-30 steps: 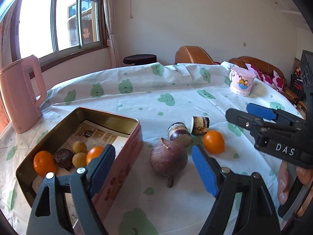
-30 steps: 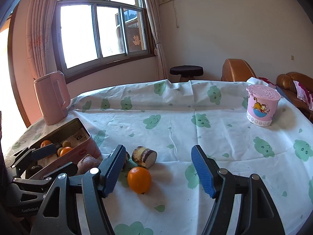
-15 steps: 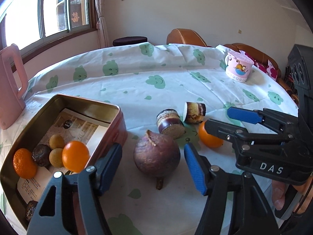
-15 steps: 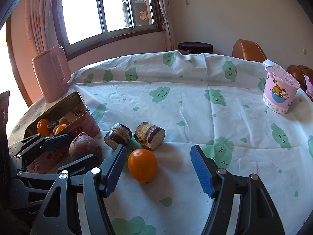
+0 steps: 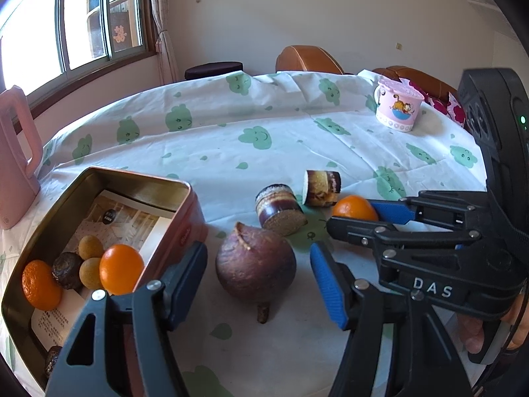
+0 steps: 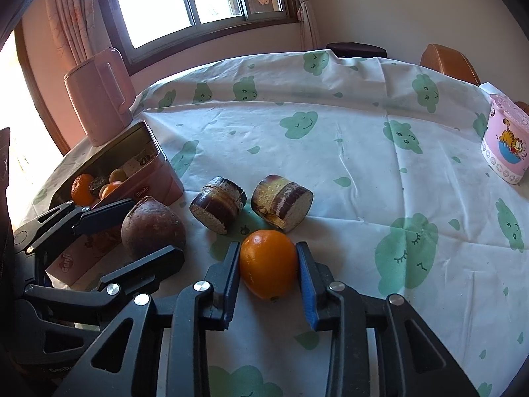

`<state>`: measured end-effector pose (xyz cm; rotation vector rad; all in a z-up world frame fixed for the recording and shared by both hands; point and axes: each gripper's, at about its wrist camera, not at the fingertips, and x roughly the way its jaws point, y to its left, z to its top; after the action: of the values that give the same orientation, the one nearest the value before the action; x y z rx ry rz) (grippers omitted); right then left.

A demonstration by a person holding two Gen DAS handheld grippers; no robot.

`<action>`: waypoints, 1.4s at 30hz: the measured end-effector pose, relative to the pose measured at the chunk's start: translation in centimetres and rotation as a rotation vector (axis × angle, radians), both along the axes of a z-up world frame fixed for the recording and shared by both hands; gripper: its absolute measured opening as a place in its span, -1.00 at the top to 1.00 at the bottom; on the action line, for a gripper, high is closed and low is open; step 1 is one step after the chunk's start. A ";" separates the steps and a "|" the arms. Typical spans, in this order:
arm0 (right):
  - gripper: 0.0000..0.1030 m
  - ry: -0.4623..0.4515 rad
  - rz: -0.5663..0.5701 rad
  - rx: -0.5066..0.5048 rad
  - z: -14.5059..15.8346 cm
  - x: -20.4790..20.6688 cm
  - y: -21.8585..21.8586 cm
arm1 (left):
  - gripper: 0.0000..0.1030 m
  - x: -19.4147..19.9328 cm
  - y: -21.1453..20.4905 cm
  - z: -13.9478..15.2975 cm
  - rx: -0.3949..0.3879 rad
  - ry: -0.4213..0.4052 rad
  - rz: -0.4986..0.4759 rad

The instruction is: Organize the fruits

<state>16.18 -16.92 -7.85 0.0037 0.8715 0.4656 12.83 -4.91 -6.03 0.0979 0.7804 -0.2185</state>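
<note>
You are partway through: the pink tin (image 5: 185, 211) at your left already holds two oranges, two small pale round fruits and a dark wrinkled one, lying on a printed sheet at its near end, with one more dark piece just visible in the nearest corner. Four things are left on the tablecloth (image 6: 347, 152), all just beside the tin: a big purple root (image 5: 256, 266), two cut striped stubs (image 6: 220, 208) lying on their sides, and a loose orange (image 6: 268, 263). Your right gripper (image 6: 267, 278) is closing on that loose orange, and its blue pads look to be touching the skin on both sides while the fruit sits on the cloth, not yet lifted. Your left gripper (image 5: 258, 278) is closing too, its jaws standing on either side of the purple root with clear gaps, so nothing is gripped there yet. The pink jug (image 6: 99, 96) behind the tin and the pink cartoon cup (image 6: 506, 145) far right seem no part of the job.
</note>
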 end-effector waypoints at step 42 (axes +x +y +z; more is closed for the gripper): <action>0.34 -0.260 -0.050 0.015 3.3 -3.7 -0.9 | 0.03 -2.7 1.4 2.6 -0.071 -0.214 0.049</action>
<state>12.47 -17.83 -4.51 -0.0208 0.6109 0.4149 10.09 -3.52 -3.45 0.0338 0.5605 -0.1856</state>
